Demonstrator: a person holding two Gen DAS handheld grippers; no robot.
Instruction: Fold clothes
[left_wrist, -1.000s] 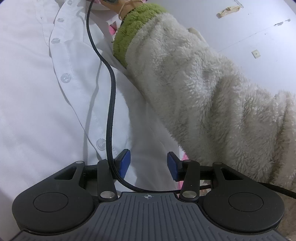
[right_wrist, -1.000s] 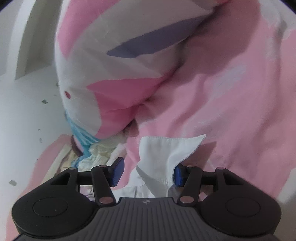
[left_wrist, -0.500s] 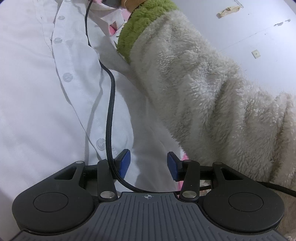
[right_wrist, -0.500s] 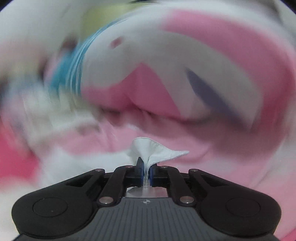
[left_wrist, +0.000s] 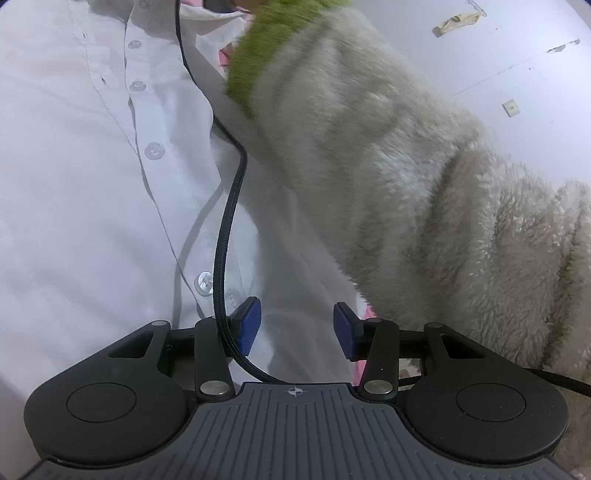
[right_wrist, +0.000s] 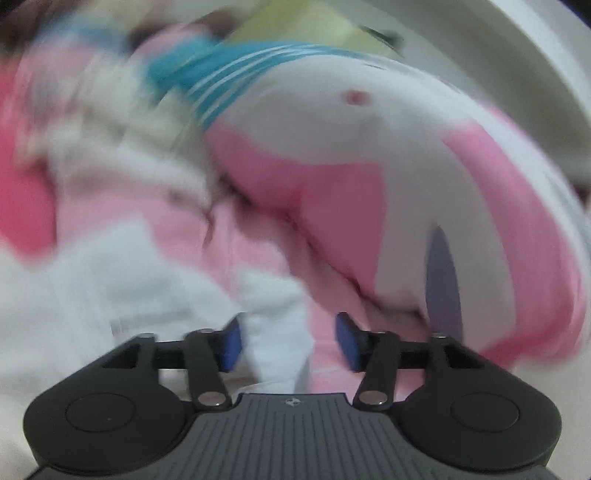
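A white button-up shirt (left_wrist: 81, 192) lies spread out and fills the left of the left wrist view, its button placket running diagonally. My left gripper (left_wrist: 297, 326) hovers open just above the shirt's lower part, nothing between its blue pads. In the blurred right wrist view, my right gripper (right_wrist: 288, 341) stands open, and a white piece of the shirt (right_wrist: 280, 332) lies loosely between its blue pads (right_wrist: 232, 345) without being pinched.
A person's fluffy cream sleeve (left_wrist: 388, 177) with a green cuff crosses over the shirt toward the top. A black cable (left_wrist: 225, 236) trails across the shirt past my left finger. A pink, white and blue heap of fabric (right_wrist: 332, 166) lies ahead of the right gripper.
The right gripper, shut on a white shirt corner half a second ago, has opened and swung. The sleeve has moved up and right over the shirt. The left gripper stayed put.
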